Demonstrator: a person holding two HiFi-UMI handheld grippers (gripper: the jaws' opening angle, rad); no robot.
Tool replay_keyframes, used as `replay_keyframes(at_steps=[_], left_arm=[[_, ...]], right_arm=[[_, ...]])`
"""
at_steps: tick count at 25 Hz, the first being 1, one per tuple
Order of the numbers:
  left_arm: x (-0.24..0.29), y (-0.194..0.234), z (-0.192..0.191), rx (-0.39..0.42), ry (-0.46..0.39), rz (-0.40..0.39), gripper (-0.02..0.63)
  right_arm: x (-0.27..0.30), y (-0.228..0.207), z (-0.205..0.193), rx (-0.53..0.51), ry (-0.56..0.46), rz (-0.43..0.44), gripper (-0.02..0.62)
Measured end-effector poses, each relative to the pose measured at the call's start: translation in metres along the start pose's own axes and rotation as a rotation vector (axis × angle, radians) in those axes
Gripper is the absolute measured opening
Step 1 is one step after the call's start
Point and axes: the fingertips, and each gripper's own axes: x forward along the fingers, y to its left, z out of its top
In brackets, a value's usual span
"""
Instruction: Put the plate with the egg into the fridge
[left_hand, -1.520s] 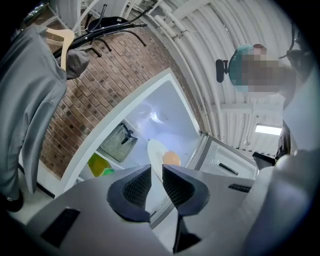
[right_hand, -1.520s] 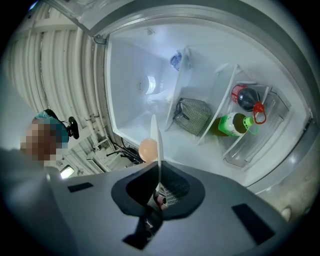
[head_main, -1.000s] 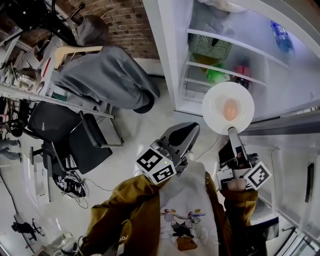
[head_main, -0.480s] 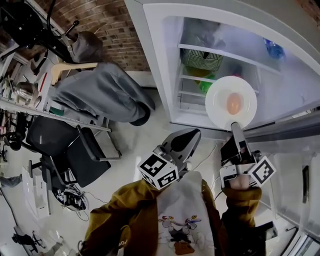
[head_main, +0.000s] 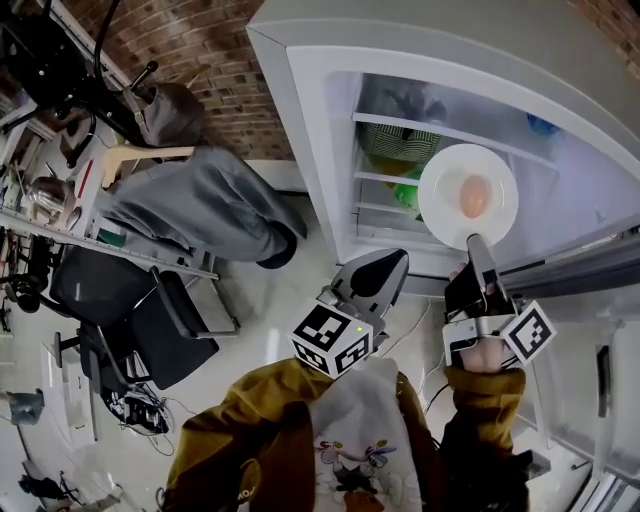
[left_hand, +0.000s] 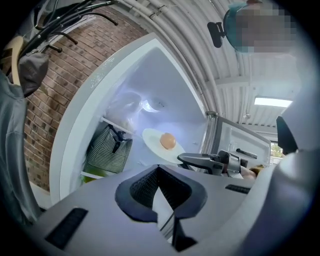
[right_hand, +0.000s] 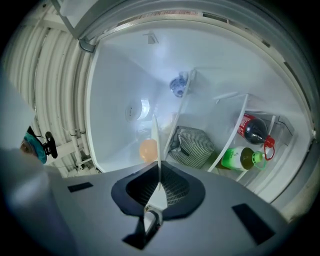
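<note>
A white plate with a brown egg on it hangs in front of the open fridge. My right gripper is shut on the plate's near rim and holds it level at shelf height. In the right gripper view the plate runs edge-on out of the shut gripper, with the egg on its left side. My left gripper is shut and empty, lower and to the left of the plate. In the left gripper view the plate and egg lie beyond the shut left gripper.
Inside the fridge are a striped bag, a dark bottle with a red cap, a green bottle and a blue item higher up. The fridge door stands open at the right. A grey garment and a black chair are at the left.
Both grippers have risen and moved toward the fridge. The plate with the egg has gone with the right gripper, from the lower shelves up to the middle ones.
</note>
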Motion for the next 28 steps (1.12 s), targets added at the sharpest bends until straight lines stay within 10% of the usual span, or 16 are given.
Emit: replay_keyframes(at_steps=[28], left_arm=[[0.102,0.01,0.047,0.062,-0.005,0.025,0.006]], right_arm=[[0.096,-0.004,0.094,0.071,-0.094,-0.125,0.017]])
